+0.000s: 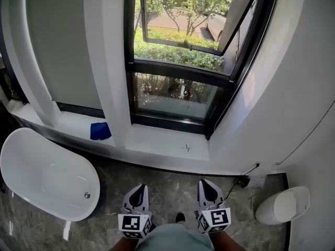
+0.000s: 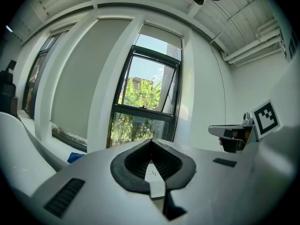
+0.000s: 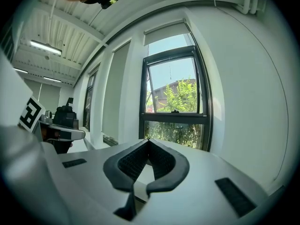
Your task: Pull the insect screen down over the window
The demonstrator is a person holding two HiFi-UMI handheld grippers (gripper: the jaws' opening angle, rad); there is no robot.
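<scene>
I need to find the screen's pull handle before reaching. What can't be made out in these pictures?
- Top of the window: cut off by the head view's upper edge.
- Pale panel above the window: both gripper views show it too small to tell a handle.
- Small dark mark on the sill: head view, too small to identify.

White bathtub point(image 1: 47, 174) on dark marble floor point(image 1: 167, 187), left side. Blue cloth point(image 1: 100, 130) lying on white ledge point(image 1: 157, 144), left of ledge's middle. White toilet point(image 1: 282, 205) at floor's right edge, against the wall. Black cable point(image 1: 245, 173) trails down to floor near toilet. Outdoors: green hedge point(image 1: 178, 54), parked car point(image 1: 215, 25) beyond it.
</scene>
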